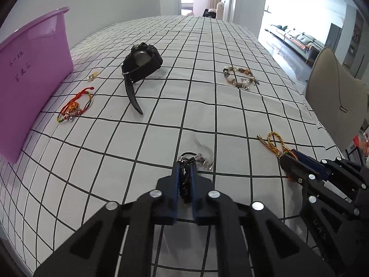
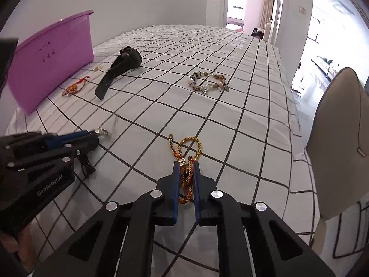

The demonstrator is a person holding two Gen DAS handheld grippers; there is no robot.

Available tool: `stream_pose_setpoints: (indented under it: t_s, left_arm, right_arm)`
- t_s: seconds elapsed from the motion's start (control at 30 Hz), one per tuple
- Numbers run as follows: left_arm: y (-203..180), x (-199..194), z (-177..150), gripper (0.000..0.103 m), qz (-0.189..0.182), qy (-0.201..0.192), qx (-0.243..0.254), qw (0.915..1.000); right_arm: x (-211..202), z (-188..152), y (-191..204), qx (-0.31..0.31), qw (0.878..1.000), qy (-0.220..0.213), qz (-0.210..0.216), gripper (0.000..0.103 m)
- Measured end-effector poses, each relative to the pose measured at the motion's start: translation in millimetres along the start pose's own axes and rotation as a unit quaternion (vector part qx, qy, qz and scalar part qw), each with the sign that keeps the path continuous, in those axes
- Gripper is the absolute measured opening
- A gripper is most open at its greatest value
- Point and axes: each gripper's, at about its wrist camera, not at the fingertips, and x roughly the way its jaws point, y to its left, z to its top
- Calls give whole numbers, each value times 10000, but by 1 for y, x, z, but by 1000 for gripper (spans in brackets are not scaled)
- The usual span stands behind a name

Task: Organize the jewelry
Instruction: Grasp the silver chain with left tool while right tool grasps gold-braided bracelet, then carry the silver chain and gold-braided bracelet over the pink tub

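A bed [image 1: 207, 106] under a white sheet gridded with black lines carries the scattered jewelry. At its far left edge stands a purple bin [image 1: 34, 69], handwriting on its side. A beige chair [image 1: 334, 87] sits off the bed's right side. Just right of the bin lies a black watch [image 1: 140, 62], strap trailing toward the camera. Mid-bed, well apart from the watch, rests a beaded bracelet [image 1: 239, 77]. Just beside the bin lies a red cord bracelet [image 1: 73, 108], with a small clear charm [image 1: 92, 76] beyond it. In the near foreground, the left hand-held gripper [image 1: 185, 168] is clamped on a black cord piece [image 1: 186, 180] with silver fittings, still against the sheet. To its right, the right hand-held gripper [image 2: 185, 168] is clamped on a gold braided cord [image 2: 186, 152], whose loop lies on the sheet ahead of the fingers.
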Motion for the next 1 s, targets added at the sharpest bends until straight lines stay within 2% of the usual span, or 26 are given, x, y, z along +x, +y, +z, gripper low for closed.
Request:
stream_pose_setpoints:
  t_s: [0.2, 0.47, 0.6, 0.73, 1.0]
  left_arm:
    - [6, -11, -3, 8, -150, 56, -162, 9997]
    - [17, -61, 10, 8, -197, 45, -206, 9996]
    - [30, -93, 17, 8, -21, -39, -241, 9997]
    - [51, -121, 24, 8, 0, -50, -479, 9988]
    - [104, -174, 49, 8, 221, -293, -768, 9964]
  right_arm:
    - [-14, 0, 0, 208, 9995, -22, 238, 10]
    - [-57, 11, 9, 452, 9967, 152, 662, 10]
    - [-86, 27, 19, 408, 9955, 163, 835, 10]
    - [-109, 46, 33, 305, 9941, 76, 1039, 10]
    - [-135, 93, 77, 136, 9887, -109, 1488, 10]
